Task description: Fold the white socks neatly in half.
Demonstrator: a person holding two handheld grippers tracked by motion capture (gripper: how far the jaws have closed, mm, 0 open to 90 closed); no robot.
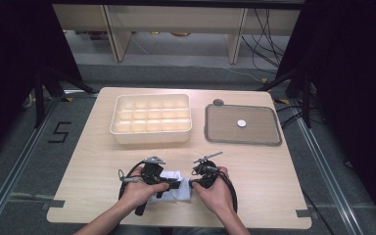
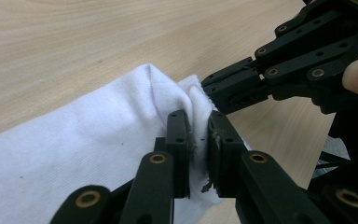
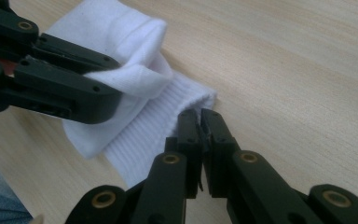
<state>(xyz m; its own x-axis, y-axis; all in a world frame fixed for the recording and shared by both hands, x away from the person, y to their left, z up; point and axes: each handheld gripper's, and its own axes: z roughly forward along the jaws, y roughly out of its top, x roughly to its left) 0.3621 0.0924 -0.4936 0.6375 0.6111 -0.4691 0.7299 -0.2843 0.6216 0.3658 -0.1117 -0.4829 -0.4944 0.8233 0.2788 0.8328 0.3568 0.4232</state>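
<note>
Between both grippers' jaws, seemingly pinched: white sock (image 2: 98,140)

Light falls from above onto my table (image 1: 103,161), so the wooden top is bright and even while the room beyond its left and right edges sinks into near black. Glare washes out the cream divided tray (image 1: 151,119) near the far edge, blurring its partitions. The high view is soft and a little grainy overall. My hands throw only faint shadows at the near edge. In my left gripper view the white sock (image 2: 84,154) is bright, its folds softly shaded; my own black jaws at the bottom are blurred. My right gripper view is sharper on the sock's ribbed cuff (image 3: 154,135), dim toward the lower left corner.
</note>
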